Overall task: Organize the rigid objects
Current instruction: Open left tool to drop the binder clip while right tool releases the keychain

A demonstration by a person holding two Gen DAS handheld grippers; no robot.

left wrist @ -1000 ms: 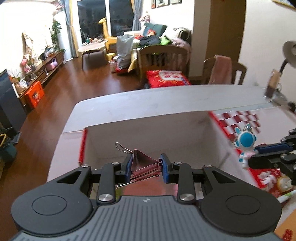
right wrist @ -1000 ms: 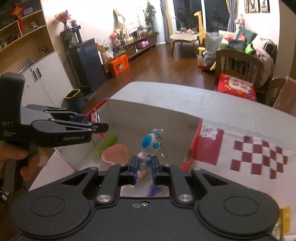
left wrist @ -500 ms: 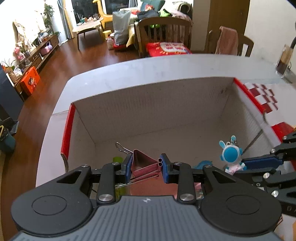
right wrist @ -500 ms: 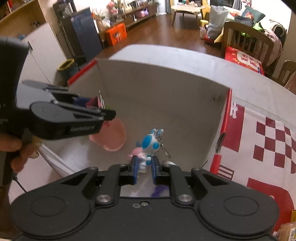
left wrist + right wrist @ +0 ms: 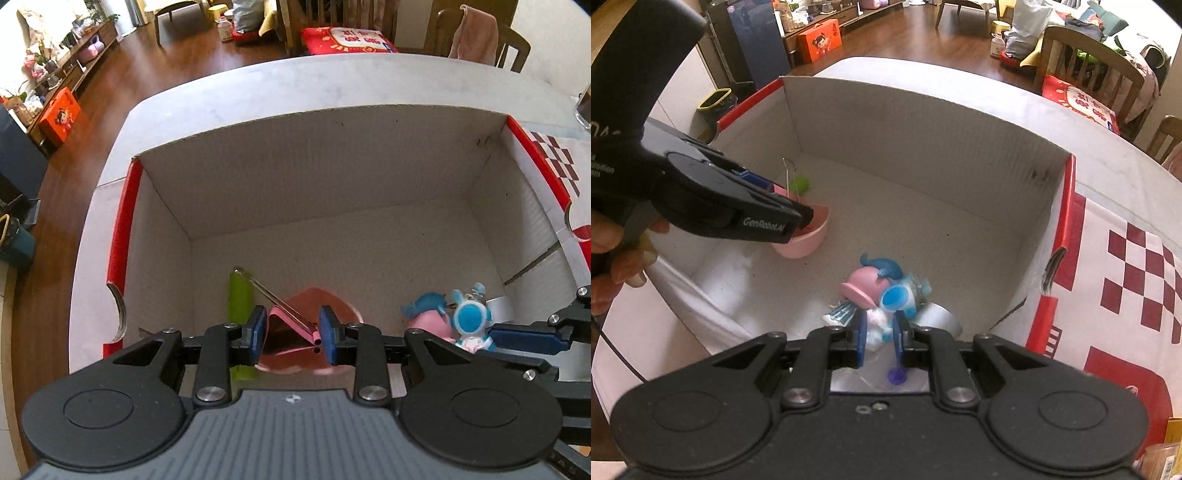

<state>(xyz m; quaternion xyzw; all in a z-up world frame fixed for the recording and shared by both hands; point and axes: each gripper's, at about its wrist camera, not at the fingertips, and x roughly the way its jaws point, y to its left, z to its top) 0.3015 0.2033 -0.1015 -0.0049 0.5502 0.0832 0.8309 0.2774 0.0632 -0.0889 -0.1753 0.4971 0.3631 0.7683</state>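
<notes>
My left gripper (image 5: 291,330) is clamped on a pink binder clip (image 5: 286,328), held inside the cardboard box (image 5: 332,173) above a pink bowl (image 5: 809,236). My right gripper (image 5: 879,341) is closed on a blue-headed figurine (image 5: 886,314), low over the toys at the box's near right

Bright even indoor light, sharp, fisheye-bowed edges

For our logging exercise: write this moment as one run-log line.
left hand-held gripper: holds pink binder clip | right hand-held gripper: holds blue-and-white toy figure | both: over cardboard box
</notes>
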